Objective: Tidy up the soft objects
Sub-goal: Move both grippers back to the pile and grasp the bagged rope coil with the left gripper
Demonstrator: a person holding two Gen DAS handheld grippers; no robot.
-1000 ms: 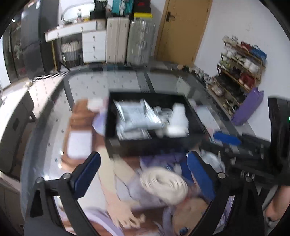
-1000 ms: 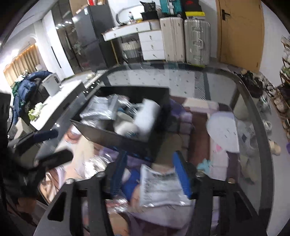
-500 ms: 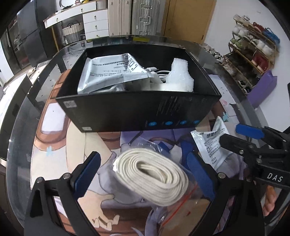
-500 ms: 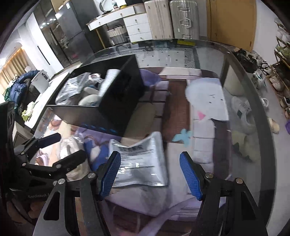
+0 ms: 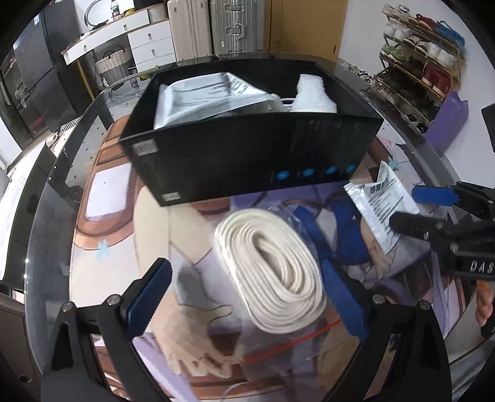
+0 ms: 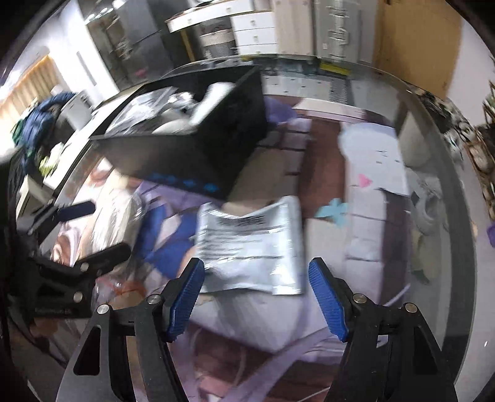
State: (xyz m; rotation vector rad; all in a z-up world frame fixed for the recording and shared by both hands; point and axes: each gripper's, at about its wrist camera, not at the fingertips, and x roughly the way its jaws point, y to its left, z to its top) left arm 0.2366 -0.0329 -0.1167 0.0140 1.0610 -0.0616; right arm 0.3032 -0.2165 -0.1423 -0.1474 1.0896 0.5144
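Observation:
A cream coiled strap in a clear bag (image 5: 272, 266) lies on the printed mat between the blue pads of my open left gripper (image 5: 247, 287). A silver printed pouch (image 6: 250, 244) lies flat just ahead of my open right gripper (image 6: 256, 290), between its fingertips; it also shows in the left wrist view (image 5: 380, 204). Behind both stands a black box (image 5: 247, 160) that holds silver pouches and a white foam piece (image 5: 312, 96). The box also shows in the right wrist view (image 6: 191, 154).
The round glass table has a dark rim (image 5: 46, 216) on the left. The right gripper shows at the right of the left wrist view (image 5: 433, 210). Suitcases (image 5: 213, 27), drawers and a shoe rack (image 5: 417, 62) stand beyond the table.
Both grippers have come down and forward from above the box. The left now straddles the bagged strap and the right straddles the silver pouch. Both stay open.

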